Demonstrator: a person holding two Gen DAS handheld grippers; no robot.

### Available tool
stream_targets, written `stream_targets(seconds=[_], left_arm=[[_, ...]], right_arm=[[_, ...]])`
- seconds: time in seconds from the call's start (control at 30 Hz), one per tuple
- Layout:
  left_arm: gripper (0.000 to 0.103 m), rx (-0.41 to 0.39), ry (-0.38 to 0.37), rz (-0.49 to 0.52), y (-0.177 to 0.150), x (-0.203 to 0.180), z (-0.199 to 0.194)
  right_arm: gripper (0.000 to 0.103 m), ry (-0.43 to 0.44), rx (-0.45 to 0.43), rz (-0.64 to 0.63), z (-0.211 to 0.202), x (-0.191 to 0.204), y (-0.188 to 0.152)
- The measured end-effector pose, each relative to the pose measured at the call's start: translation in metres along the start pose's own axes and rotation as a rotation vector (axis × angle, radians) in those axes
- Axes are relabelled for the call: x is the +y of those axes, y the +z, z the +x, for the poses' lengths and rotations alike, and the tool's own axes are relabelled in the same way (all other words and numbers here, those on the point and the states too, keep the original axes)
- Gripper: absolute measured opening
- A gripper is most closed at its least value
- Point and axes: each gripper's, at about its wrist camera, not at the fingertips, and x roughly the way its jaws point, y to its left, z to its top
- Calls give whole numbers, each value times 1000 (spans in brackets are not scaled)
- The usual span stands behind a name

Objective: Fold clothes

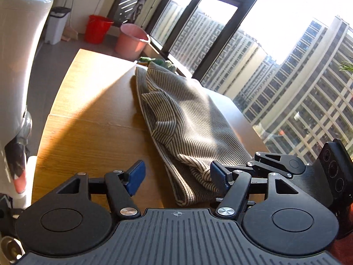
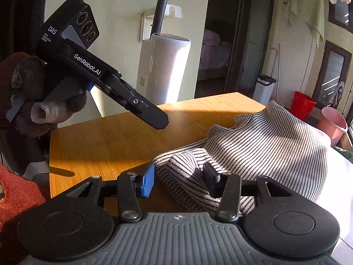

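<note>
– Fingers (image 1: 136, 176) of the left gripper (image 1: 177, 176) are seen spread wide, with nothing held. Why would that be?

– A grasp is judged to be in preparation. The striped garment (image 1: 187, 114) is laid lengthwise on the tabletop (image 1: 88, 137), along the side nearest the window (image 1: 286, 66), and its bunched near end lies just beside the left gripper's right-hand finger.

– And the right gripper (image 2: 179, 180)?

– Its fingers (image 2: 149, 182) are likewise parted. A rumpled hump of striped cloth is framed between them, but no pinch is made: a gap is visible at the blue pad.

– Why are both tools brought to the same end?

– The garment appears to be folded once along its length already, so a second fold, end over end, is probably intended. For that, the two near corners would need to be taken together, which would explain the side-by-side placement.

– In the right wrist view the left gripper is raised above the wood.

– Yes, it is held tilted downward by a gloved hand (image 2: 33, 101), clear of the cloth. An approach from above is suggested.

– What could go wrong?

– Only the top layer might be caught in the bunched end, and the fold beneath could be pulled apart.
</note>
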Motion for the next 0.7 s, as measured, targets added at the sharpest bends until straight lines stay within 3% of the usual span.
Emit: stream_targets(seconds=[0.03,0.17,0.27,0.37,0.43,0.53,0.7], left_arm=[[74,-5,1,-2,2,0,0],[77,2,5,-16,3,-1,4],[80,15,0,-19,1,-2,9],[84,24,12,-16,-1,-4,10],[88,26,26,-22,-2,-2,8],[91,21,47,-46,-1,5,4],[94,28,55,-39,1,8,0]], right_arm=[[46,5,-7,19,-5,-3,1],[24,2,-12,88,-17,-16,3],[24,-19,49,110,-4,-15,-8],[25,-20,32,114,1,-10,-14],[30,-12,30,71,-5,-8,-9],[66,-28,48,-81,-14,2,-5],[66,-76,118,-316,1,20,-13]])
